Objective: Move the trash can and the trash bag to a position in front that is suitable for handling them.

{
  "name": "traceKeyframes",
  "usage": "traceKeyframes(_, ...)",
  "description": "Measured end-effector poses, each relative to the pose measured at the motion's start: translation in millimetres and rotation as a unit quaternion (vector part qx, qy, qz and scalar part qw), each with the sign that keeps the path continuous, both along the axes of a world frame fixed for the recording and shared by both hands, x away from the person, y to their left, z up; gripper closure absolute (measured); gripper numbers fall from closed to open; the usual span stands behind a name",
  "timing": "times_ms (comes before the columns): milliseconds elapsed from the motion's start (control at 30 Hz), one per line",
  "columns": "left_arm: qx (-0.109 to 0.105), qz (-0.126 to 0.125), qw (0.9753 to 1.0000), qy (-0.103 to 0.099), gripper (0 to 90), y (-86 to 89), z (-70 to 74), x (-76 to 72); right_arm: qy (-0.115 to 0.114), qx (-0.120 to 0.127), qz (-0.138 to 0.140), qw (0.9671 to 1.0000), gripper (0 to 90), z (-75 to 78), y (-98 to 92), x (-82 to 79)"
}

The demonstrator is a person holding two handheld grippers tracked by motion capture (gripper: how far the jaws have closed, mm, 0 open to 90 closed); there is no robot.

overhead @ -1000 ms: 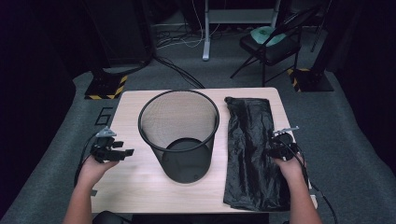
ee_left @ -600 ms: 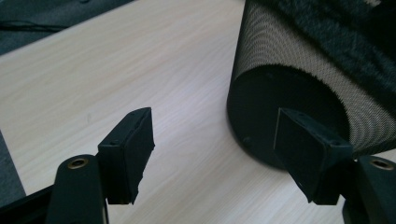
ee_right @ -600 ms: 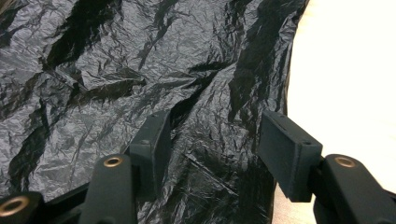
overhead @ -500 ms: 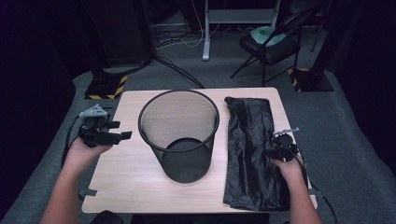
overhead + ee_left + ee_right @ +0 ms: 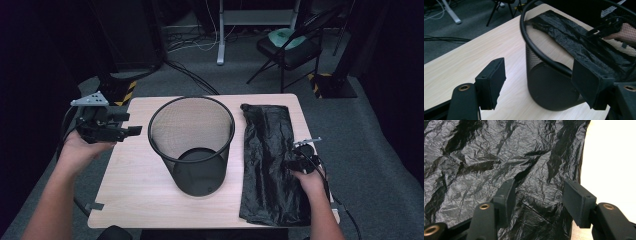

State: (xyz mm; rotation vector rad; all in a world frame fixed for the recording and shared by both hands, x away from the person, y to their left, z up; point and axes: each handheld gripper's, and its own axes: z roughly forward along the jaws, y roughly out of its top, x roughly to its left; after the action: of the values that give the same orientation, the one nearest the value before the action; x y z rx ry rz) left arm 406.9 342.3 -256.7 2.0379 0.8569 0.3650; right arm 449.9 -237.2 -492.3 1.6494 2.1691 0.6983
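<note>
Two tools gaping wide: left tool (image 5: 131,131) hovering beside mesh bin (image 5: 191,145), right tool (image 5: 537,195) sitting over black bag (image 5: 272,160) on counter (image 5: 135,185).

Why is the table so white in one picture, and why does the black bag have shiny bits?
In the right gripper view the table is overexposed, washed to near white, while the crumpled bag catches grey glints of light on its creases. In the left gripper view the near jaws look soft and the bin sharper. The high view is dim around the edges.
</note>
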Motion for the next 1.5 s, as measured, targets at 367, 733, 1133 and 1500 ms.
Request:
traceKeyframes(367,0.005,-0.024,0.9992,0.030,27.3,-29.9,-21.3,20.6,0.002,0.003,-0.001,1.0000,43.3,-1.2,-2.4,0.0)
traceKeyframes(733,0.013,-0.022,0.9995,0.018,27.1,-55.1,-39.6,20.7,0.002,0.005,-0.001,1.0000,43.3,-2.7,-2.7,0.4)
traceKeyframes(1133,-0.007,-0.034,0.9993,0.014,27.0,-67.7,-42.5,15.7,-0.001,0.002,0.006,1.0000,43.9,-0.1,2.4,-0.8)
traceKeyframes(1500,-0.003,-0.048,0.9988,0.013,25.9,-77.9,-42.5,13.4,-0.001,0.005,-0.001,1.0000,44.0,0.4,-1.5,-2.3)
